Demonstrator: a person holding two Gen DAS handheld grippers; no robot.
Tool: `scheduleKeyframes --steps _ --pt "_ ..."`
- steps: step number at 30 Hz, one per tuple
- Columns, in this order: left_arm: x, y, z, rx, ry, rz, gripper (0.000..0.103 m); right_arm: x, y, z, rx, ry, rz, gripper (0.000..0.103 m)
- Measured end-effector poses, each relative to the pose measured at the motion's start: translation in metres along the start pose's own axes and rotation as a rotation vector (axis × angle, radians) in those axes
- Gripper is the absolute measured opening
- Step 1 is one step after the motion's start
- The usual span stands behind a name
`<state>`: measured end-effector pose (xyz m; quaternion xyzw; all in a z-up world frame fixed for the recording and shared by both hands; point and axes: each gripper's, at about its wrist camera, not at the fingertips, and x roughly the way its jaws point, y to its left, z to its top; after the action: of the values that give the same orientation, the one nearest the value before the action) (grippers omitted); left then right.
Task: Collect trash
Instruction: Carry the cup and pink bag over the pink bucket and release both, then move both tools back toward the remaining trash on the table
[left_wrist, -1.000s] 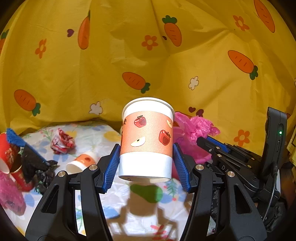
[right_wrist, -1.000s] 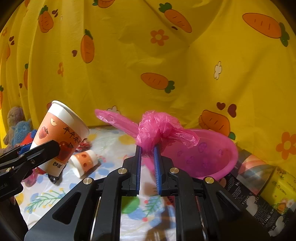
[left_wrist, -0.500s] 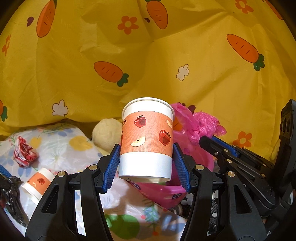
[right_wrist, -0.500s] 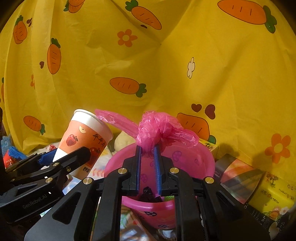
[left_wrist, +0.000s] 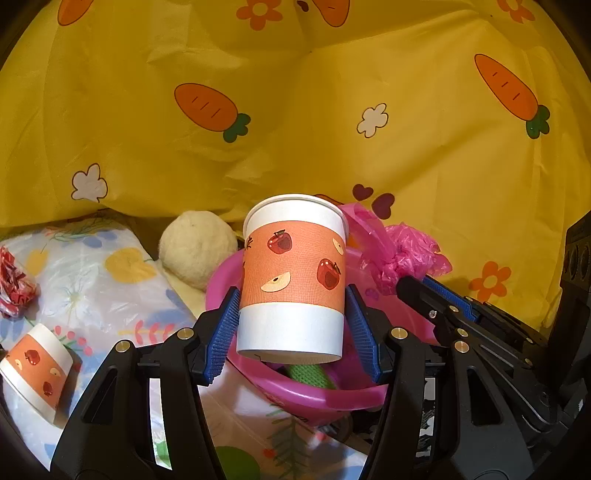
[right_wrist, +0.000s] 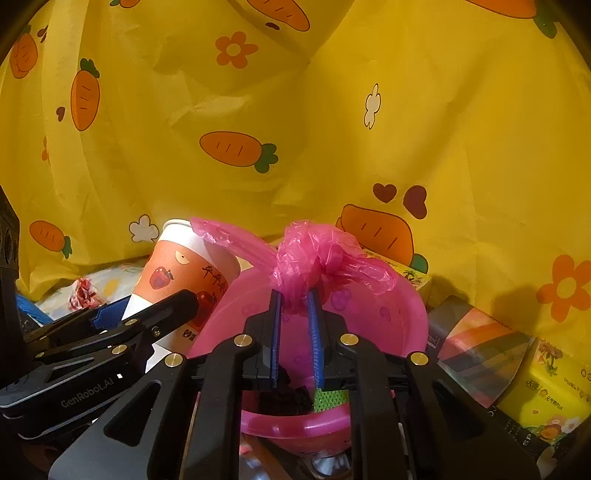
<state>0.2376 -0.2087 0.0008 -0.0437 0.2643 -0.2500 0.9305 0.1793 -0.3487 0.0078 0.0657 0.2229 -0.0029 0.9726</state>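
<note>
My left gripper (left_wrist: 291, 332) is shut on an upright orange-and-white paper cup (left_wrist: 293, 275) with apple prints, held above the near-left rim of a pink basin (left_wrist: 321, 397). The cup also shows in the right wrist view (right_wrist: 184, 269). My right gripper (right_wrist: 295, 306) is shut on a crumpled pink plastic bag (right_wrist: 317, 254), held over the pink basin (right_wrist: 399, 314). The bag shows in the left wrist view (left_wrist: 402, 251). Dark trash (right_wrist: 284, 398) and a green mesh piece (right_wrist: 328, 398) lie inside the basin.
A second apple cup (left_wrist: 37, 362) lies on its side on the floral sheet (left_wrist: 122, 295) at left. A red crumpled wrapper (left_wrist: 14, 284) lies farther left. A cream plush ball (left_wrist: 197, 253) sits behind the basin. Boxes (right_wrist: 517, 373) stand at right. A yellow carrot cloth (left_wrist: 295, 110) hangs behind.
Both grippers have moved right, toward and over the pink basin, carrying the cup and the bag. The basin now sits directly beneath them.
</note>
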Motion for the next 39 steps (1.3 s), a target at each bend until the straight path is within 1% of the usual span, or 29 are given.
scheduleKeyframes --steps 11,17,19,21,22,24,26,28,31,33,34,36,39 --pt "0.014 0.003 -0.004 -0.01 0.025 0.003 0.057 0.016 -0.003 -0.004 -0.003 0.032 -0.004 0.016" --pt "0.019 0.006 -0.003 -0.039 0.037 -0.016 0.057 0.022 -0.008 -0.005 0.01 0.044 -0.01 0.016" --pt "0.022 0.009 -0.003 -0.052 0.047 -0.034 0.057 0.024 -0.01 -0.005 0.012 0.049 -0.013 0.016" --pt "0.025 0.012 -0.004 -0.078 0.06 -0.064 0.057 0.024 -0.012 -0.006 0.016 0.048 -0.018 0.02" --pt "0.027 0.013 -0.004 -0.088 0.063 -0.07 0.057 0.025 -0.013 -0.006 0.018 0.048 -0.019 0.022" --pt "0.028 0.016 -0.005 -0.1 0.064 -0.079 0.059 0.025 -0.015 -0.006 0.023 0.049 -0.022 0.031" --pt "0.028 0.019 -0.006 -0.106 0.067 -0.086 0.061 0.026 -0.017 -0.007 0.029 0.05 -0.026 0.034" --pt "0.025 0.022 -0.006 -0.112 0.058 -0.063 0.074 0.025 -0.019 -0.008 0.04 0.049 -0.029 0.038" --pt "0.017 0.028 -0.005 -0.128 0.04 -0.032 0.079 0.021 -0.02 -0.008 0.051 0.038 -0.031 0.044" --pt "0.008 0.031 -0.005 -0.134 0.024 -0.003 0.083 0.015 -0.019 -0.007 0.058 0.025 -0.029 0.055" --pt "0.002 0.033 -0.006 -0.135 0.011 0.013 0.085 0.012 -0.018 -0.007 0.059 0.015 -0.028 0.058" --pt "-0.009 0.038 -0.008 -0.136 -0.009 0.054 0.087 0.004 -0.016 -0.007 0.058 -0.009 -0.033 0.07" --pt "-0.027 0.047 -0.015 -0.144 -0.026 0.125 0.09 -0.005 -0.011 -0.007 0.062 -0.03 -0.029 0.079"
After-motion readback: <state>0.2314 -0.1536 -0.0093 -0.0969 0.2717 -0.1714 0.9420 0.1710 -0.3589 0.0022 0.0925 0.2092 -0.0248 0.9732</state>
